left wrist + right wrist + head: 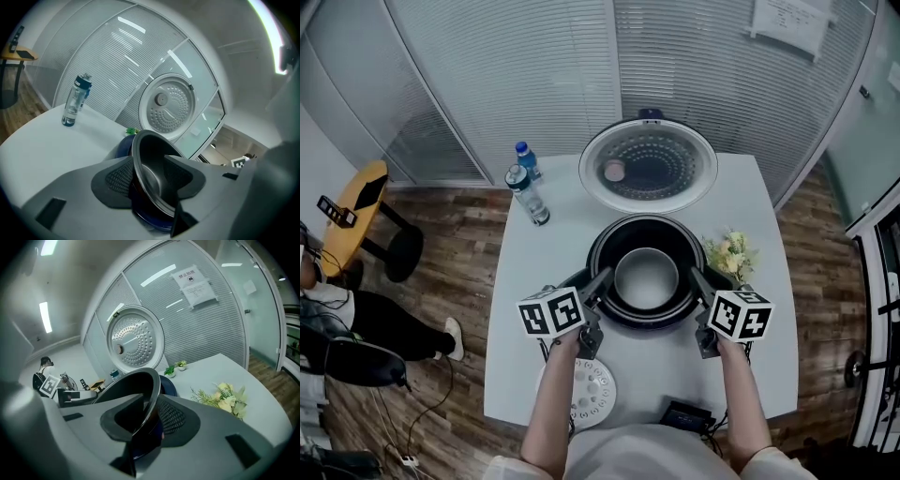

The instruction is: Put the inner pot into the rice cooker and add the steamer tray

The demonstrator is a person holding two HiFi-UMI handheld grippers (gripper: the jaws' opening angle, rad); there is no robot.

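Two-handed, straddles the rim of the inner pot (646, 277), seated in the rice cooker (596, 248) mid-desk (546, 267), with fingers of left gripper (600, 279) and right gripper (697, 279) released around it.

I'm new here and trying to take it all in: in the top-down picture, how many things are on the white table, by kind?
Water bottles: 2
Rice cooker: 1
Inner pot: 1
Steamer tray: 1
Flower bunch: 1
Black device: 1
Total: 7

head view: steeply down on table (530, 262) | 2 gripper views: close, facing shared lid (168, 107)
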